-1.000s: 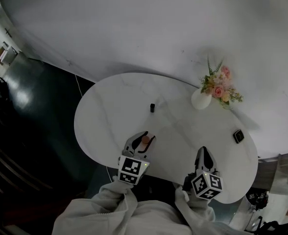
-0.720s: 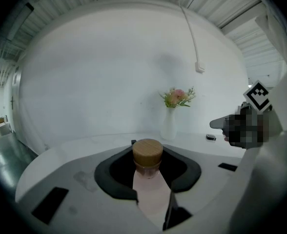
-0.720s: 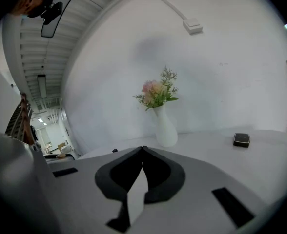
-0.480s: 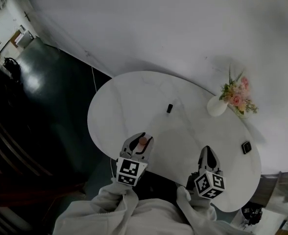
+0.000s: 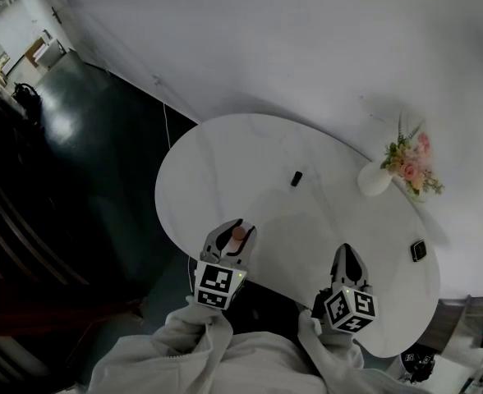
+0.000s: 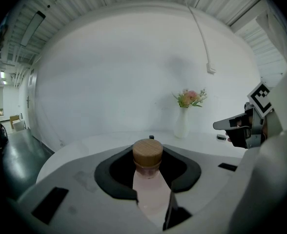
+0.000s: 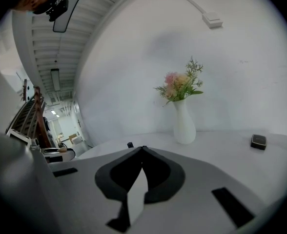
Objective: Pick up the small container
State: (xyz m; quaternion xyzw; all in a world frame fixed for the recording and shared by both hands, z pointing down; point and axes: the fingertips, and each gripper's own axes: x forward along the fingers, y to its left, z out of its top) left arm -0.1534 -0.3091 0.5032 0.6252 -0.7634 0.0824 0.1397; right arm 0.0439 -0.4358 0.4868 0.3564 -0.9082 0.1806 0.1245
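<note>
A small pinkish container with a wooden cap (image 6: 148, 156) stands upright between the jaws of my left gripper (image 6: 148, 167), which is shut on it. In the head view the same container (image 5: 237, 235) shows at the tips of the left gripper (image 5: 232, 238), over the near edge of the white oval table (image 5: 225, 162). My right gripper (image 5: 346, 257) hovers over the table's near right side; its jaws meet at the tips with nothing between them (image 7: 142, 149).
A white vase of pink flowers (image 5: 377, 179) stands at the table's far right. A small black object (image 5: 296, 178) lies mid-table and a black square device (image 5: 418, 250) near the right edge. Dark floor lies to the left, a white wall behind.
The view has swung: the table, vase and black objects sit further right in the head view. Both grippers hold the same pose, the left still gripping the container.
</note>
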